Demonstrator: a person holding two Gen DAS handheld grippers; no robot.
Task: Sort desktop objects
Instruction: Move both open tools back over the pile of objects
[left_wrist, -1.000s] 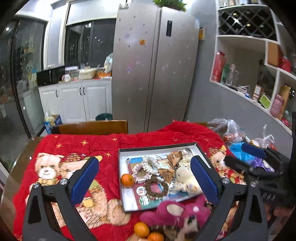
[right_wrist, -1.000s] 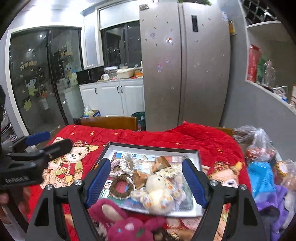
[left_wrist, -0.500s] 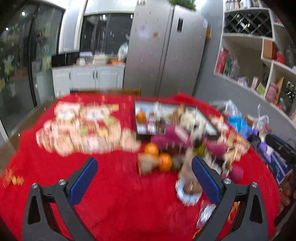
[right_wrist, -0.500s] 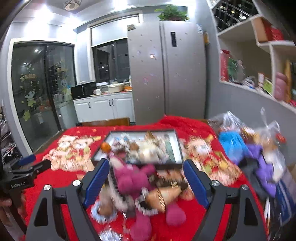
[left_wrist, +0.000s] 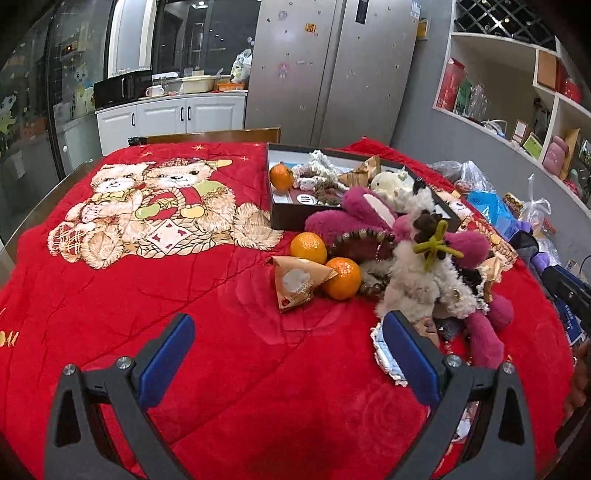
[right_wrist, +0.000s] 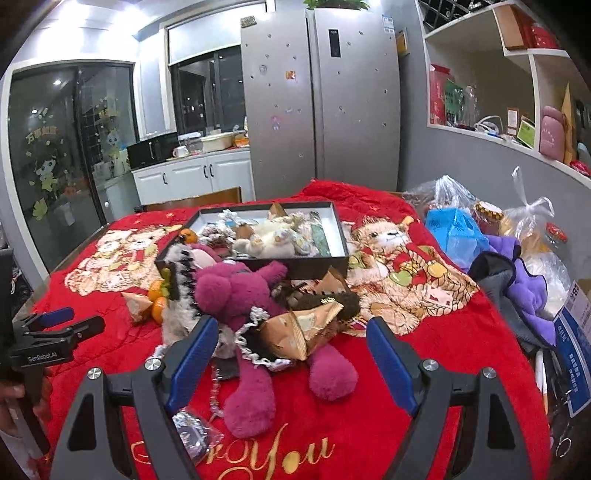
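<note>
Now both my hand-held grippers, left hand-held gripper (left_wrist: 288, 354) and right hand-held gripper (right_wrist: 291, 354), gape wide and empty, pulled back to choose; pink plush (right_wrist: 236, 291) at 12 o'clock.

Both grippers farther back from box (left_wrist: 280, 218).

Plush quilted red blanket (left_wrist: 229, 321); fuzzy magenta toy (right_wrist: 236, 295); glossy steel fridge (right_wrist: 321, 99).

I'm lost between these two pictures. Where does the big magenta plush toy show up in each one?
Left wrist view: the magenta plush toy lies right of centre, against the near wall of the black box, behind two oranges.
Right wrist view: the same toy sprawls at centre, just beyond the open tongs.
Shared landmark: the silver fridge behind the table.
</note>
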